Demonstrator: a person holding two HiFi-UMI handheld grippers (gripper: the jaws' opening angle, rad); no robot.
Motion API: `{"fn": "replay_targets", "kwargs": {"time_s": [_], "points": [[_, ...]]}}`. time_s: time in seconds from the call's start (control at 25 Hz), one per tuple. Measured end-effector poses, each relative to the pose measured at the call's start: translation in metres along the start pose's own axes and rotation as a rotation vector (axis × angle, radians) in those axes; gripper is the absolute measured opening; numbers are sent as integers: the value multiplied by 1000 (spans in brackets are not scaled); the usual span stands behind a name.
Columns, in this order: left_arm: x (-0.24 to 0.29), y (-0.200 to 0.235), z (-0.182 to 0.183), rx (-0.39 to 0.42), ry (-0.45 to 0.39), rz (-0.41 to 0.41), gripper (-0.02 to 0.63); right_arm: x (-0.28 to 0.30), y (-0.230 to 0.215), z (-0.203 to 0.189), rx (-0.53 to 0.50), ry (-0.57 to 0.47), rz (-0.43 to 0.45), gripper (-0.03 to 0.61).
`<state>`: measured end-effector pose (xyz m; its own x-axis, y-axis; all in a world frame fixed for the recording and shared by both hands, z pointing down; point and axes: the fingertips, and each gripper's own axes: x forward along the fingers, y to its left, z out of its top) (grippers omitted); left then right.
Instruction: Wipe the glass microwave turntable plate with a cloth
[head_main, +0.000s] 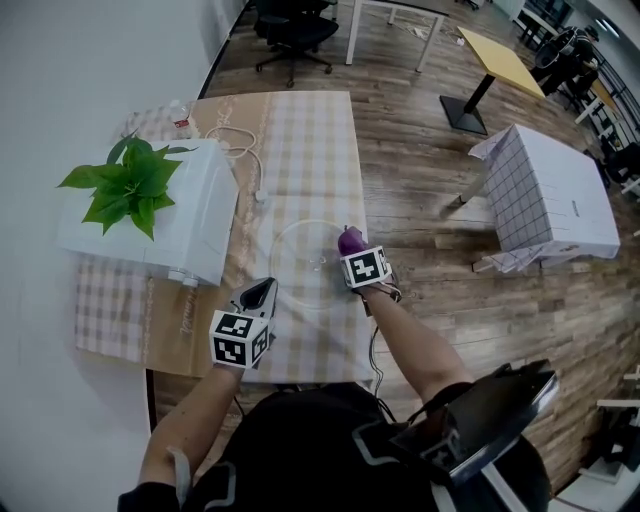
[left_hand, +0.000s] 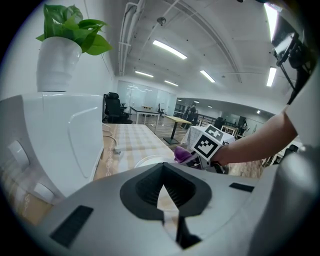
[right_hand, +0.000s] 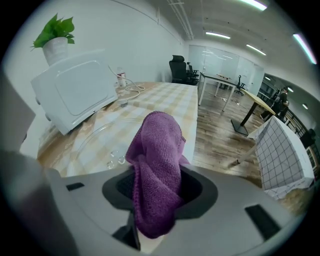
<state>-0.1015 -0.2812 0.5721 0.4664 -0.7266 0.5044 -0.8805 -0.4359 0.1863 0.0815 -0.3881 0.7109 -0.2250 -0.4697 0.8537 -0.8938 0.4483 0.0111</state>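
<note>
— What has the left gripper (head_main: 266, 288) got?
— Nothing. Its jaws are pressed together, with the tip by the near left rim of the glass plate (head_main: 300, 255).
— And the right gripper (head_main: 352, 254)?
— It's clamped on a purple cloth (right_hand: 157, 150), which bunches up out of the jaws at the plate's right edge. I can't tell if the cloth touches the glass.
— Where's the plate?
— It's lying flat on the checked tablecloth (head_main: 300, 140). Left of it is a white microwave (head_main: 185, 225) with a green plant (head_main: 125, 185) on top, and a white cable (head_main: 240, 150) is looped beyond.
</note>
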Motion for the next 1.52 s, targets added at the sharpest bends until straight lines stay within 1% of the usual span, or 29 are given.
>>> {"fn": "replay_targets", "kwargs": {"time_s": [0.08, 0.16, 0.24, 0.36, 0.52, 0.68, 0.8, 0.92, 1.12, 1.28, 1.4, 1.52], "points": [[-3, 2, -2, -6, -4, 2, 7, -3, 14, 2, -17, -16, 36, 173], [-6, 4, -2, -9, -7, 5, 6, -7, 37, 9, -27, -37, 96, 173], [-10, 7, -2, -6, -11, 13, 6, -11, 66, 19, -53, -58, 158, 173], [-19, 15, -3, -12, -15, 35, 8, -14, 115, 30, -130, -79, 240, 173], [-35, 26, -9, -29, -8, 68, 8, -11, 172, 33, -167, -87, 342, 173], [-49, 36, -14, -51, 3, 102, 6, -1, 205, 26, -194, -58, 380, 173], [-60, 39, -16, -48, 11, 119, 6, 7, 221, 23, -210, -50, 399, 173], [-66, 42, -21, -51, 22, 131, 6, 13, 230, 19, -225, -34, 413, 173], [-67, 41, -27, -53, 41, 127, 6, 15, 225, 17, -226, -33, 414, 173], [-58, 35, -25, -46, 42, 107, 6, 18, 213, 16, -212, -37, 392, 173], [-51, 31, -20, -46, 33, 92, 6, 15, 203, 7, -198, -11, 391, 173], [-44, 25, -12, -37, 25, 78, 7, 12, 186, 10, -196, -25, 354, 173]]}}
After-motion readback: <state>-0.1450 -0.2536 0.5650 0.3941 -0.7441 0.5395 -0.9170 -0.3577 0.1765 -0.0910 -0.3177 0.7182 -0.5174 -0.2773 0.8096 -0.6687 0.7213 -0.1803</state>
